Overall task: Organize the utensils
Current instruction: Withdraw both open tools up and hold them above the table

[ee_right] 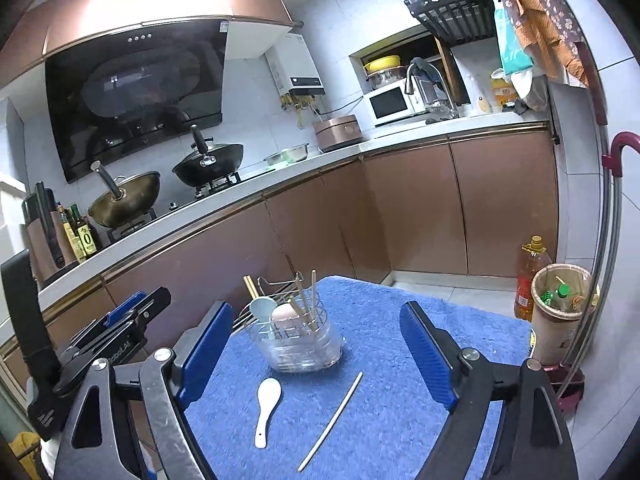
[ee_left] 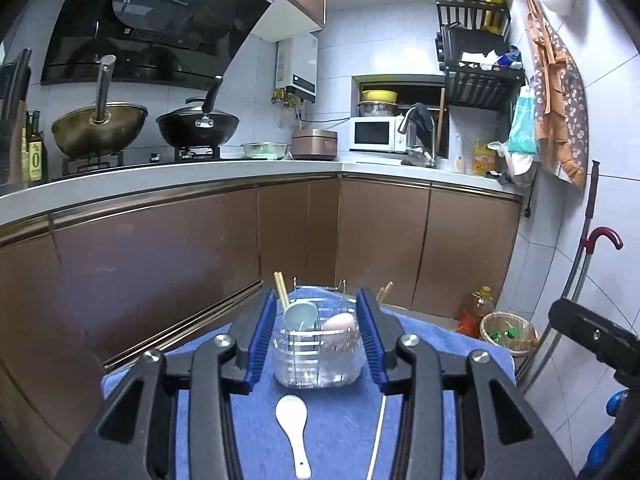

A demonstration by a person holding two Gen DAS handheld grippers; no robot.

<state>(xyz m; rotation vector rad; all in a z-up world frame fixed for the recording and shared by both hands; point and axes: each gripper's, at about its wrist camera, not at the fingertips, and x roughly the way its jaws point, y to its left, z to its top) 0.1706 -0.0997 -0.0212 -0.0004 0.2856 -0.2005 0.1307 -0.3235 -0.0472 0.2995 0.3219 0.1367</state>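
**On the blue towel: holder partly filled, two utensils loose**

Near the middle of the blue towel stands a clear utensil holder. Inside it, upright or leaning, are a pale blue spoon, a pink spoon and several chopsticks. Just near of the holder a white spoon lies flat, bowl toward the holder. To its right a single chopstick lies slanted on the towel, apart from both spoon and holder.

The left hand-held gripper is spread wide, its blue pads on either side of the holder without touching it, grasping nothing. The right hand-held gripper is also spread wide and empty, held above the loose utensils.

Farther off, a surface carries two woks on a stove and a microwave. A bin stands on the floor to the right.
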